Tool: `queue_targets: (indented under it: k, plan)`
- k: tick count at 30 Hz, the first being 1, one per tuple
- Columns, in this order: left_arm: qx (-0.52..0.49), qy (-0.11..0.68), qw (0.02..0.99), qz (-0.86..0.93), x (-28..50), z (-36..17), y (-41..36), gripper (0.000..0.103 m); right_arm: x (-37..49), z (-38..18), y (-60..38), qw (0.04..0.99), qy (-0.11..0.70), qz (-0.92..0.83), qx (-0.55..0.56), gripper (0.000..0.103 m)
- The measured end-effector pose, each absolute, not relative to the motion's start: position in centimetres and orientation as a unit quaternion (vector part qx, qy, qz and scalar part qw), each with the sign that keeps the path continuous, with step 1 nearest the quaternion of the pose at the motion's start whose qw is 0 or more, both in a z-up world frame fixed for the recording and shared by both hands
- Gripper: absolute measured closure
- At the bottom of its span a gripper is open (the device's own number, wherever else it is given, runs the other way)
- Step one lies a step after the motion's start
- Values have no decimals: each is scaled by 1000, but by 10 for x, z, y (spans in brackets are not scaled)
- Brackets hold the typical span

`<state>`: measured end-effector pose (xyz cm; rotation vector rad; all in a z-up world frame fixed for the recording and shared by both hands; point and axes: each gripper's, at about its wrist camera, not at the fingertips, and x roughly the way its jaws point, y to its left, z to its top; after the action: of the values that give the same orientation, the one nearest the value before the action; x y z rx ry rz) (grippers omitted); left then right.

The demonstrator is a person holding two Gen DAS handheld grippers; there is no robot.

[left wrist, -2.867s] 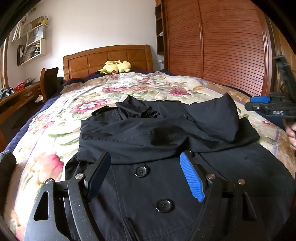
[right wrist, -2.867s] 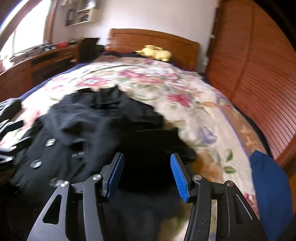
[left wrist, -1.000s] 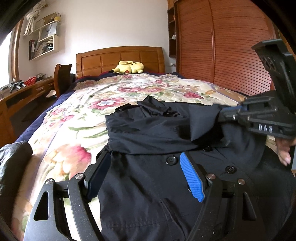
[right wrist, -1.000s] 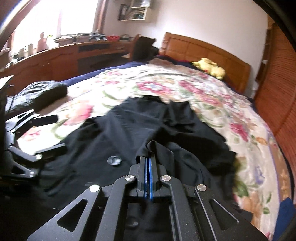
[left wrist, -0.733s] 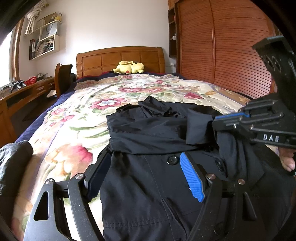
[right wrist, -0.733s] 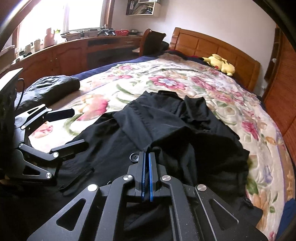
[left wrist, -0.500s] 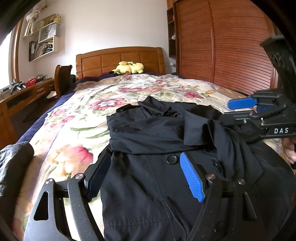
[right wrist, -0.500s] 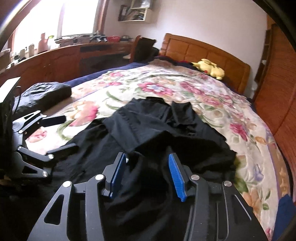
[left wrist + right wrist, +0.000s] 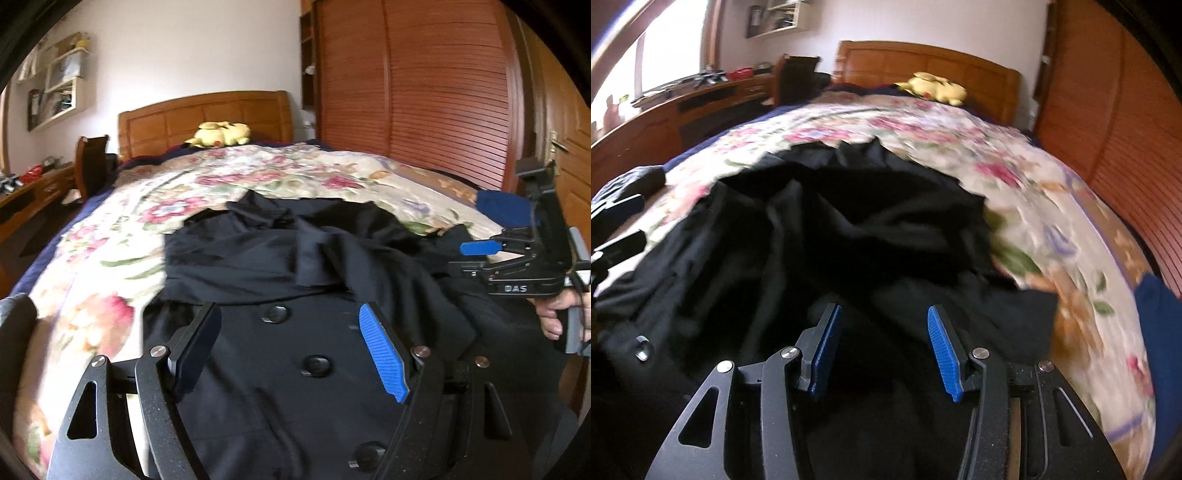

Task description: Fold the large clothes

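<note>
Coat [image 9: 295, 354], black and buttoned, lies spread on the flowered bed [image 9: 110, 280] with both sleeves laid across its chest and the body not yet folded, while the left gripper [image 9: 291, 350] and right gripper [image 9: 882, 354] hover open and empty.

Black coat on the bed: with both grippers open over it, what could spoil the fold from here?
1. The sleeve laid across the black coat lies bunched, not flat; folding over it may lock in creases.
2. The right gripper has just been opening, nothing between its pads; the loose fabric may slide.
3. The left gripper hovers above the buttons, a poor pinch spot.
</note>
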<state>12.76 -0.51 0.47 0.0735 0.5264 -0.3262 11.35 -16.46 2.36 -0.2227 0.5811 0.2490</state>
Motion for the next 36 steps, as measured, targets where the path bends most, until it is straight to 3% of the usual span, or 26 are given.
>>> queue_targets:
  k: [4,9,23,31,36]
  plan:
    - [26,269,945,-183,129,3,-19,25,112,15,-182,945,296,93,-106,53]
    - [20,286,936,-204,133,-2,-35,37,112,5,-192,944,304,78,-99,53]
    - [59,338,913,-219,140,-24,-61,40,124,-14,-195,944,309,84,-86,53]
    - [65,374,893,-243,139,-35,-68,65,128,-20,-198,943,311,89,-74,53]
    - [72,369,893,-247,132,-31,-73,92,128,-20,-199,944,311,89,-73,53]
